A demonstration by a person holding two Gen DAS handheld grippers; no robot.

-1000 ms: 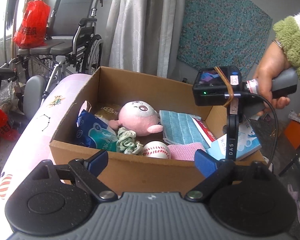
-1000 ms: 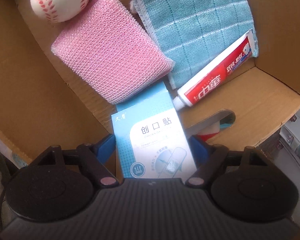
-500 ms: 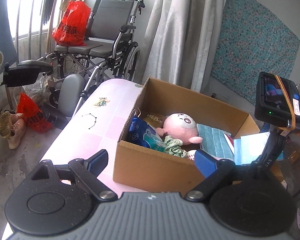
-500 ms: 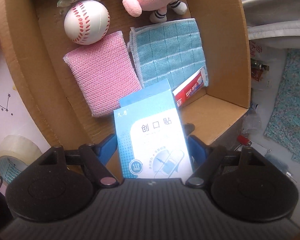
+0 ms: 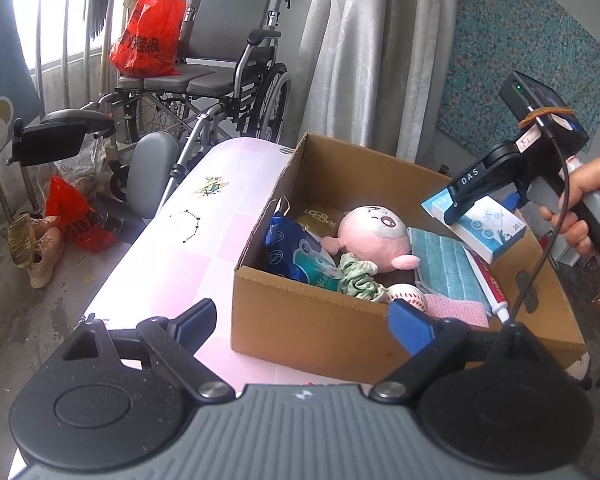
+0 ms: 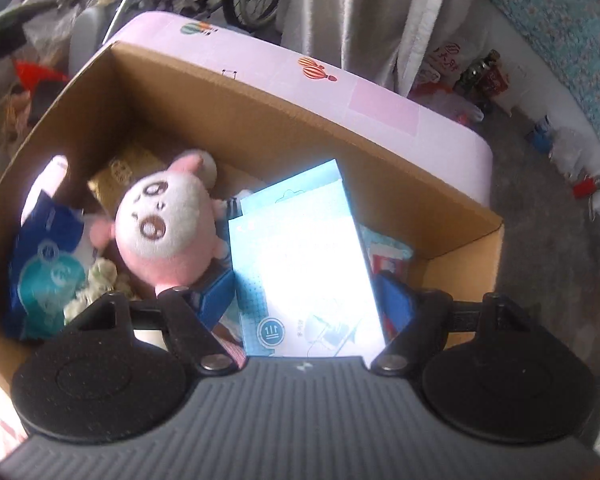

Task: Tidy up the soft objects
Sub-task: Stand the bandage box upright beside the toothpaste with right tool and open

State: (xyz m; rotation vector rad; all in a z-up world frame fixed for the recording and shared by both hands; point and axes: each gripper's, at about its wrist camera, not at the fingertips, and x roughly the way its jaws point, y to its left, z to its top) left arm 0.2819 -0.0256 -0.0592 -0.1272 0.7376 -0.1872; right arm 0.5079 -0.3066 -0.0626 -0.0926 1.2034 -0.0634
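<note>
Corrugated brown cardboard box (image 5: 312, 320) on a glossy pink surface (image 5: 188, 248) printed with stars and small cartoons. Inside, soft things packed close: round pink plush toy (image 5: 374, 236) with stitched eyes, fuzzy; crumpled green scrunchie (image 5: 356, 280) just in front of it; smooth white baseball (image 5: 408, 298) with red seams; pink mesh sponge (image 5: 456, 312) at the near right; quilted blue cloth (image 5: 444, 264) lying flat behind that; crinkly blue tissue pack (image 5: 296, 252) at the left. Also a red-and-white toothpaste tube (image 5: 490, 284) along the right side.

Right hand-held gripper (image 5: 466, 204) clamped on a flat light-blue plaster box (image 5: 484, 228), rigid card with sharp corners, held in the air above the right part of the cardboard box, over the blue cloth and the tube. From the right wrist view, blue pads pressed on both long edges of the plaster box (image 6: 304, 264), plush toy (image 6: 168, 232) just left of it and lower.

Left hand-held gripper (image 5: 300, 322) spread wide, holding nothing, on the near side of the cardboard box, outside it, blue pads apart.
</note>
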